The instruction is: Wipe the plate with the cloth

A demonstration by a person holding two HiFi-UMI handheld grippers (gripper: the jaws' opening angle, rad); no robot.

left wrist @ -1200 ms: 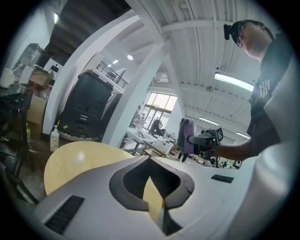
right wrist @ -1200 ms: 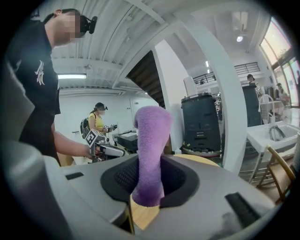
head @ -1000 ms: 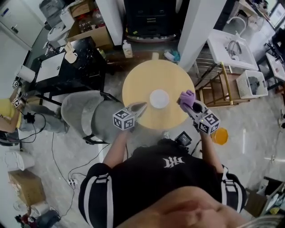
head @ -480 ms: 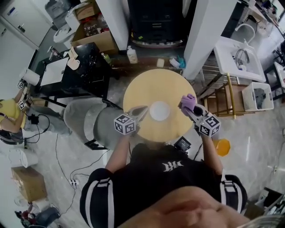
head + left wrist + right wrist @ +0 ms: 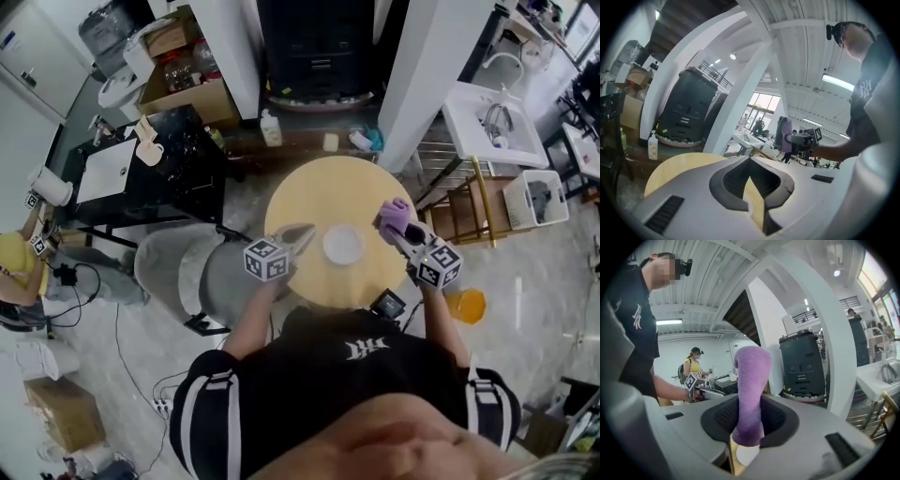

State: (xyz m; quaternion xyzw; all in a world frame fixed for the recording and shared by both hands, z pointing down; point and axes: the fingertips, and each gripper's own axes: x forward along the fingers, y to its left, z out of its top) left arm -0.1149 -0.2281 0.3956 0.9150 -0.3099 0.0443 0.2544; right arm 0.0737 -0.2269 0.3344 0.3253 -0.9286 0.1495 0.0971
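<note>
Cloth pinched in right gripper — left gripper pressed together, empty, plate between

A: What stands round the pale round table?
B: Grey mottled floor; behind, white columns flank a black cabinet.
A: And either side?
B: White sink at right, black bench at left. A strip light hangs from the ribbed white ceiling.

Open wood rings the plate, the lone obstacle on the round table. A white pillar stands near its far-right edge, a grey cylinder by its left.
</note>
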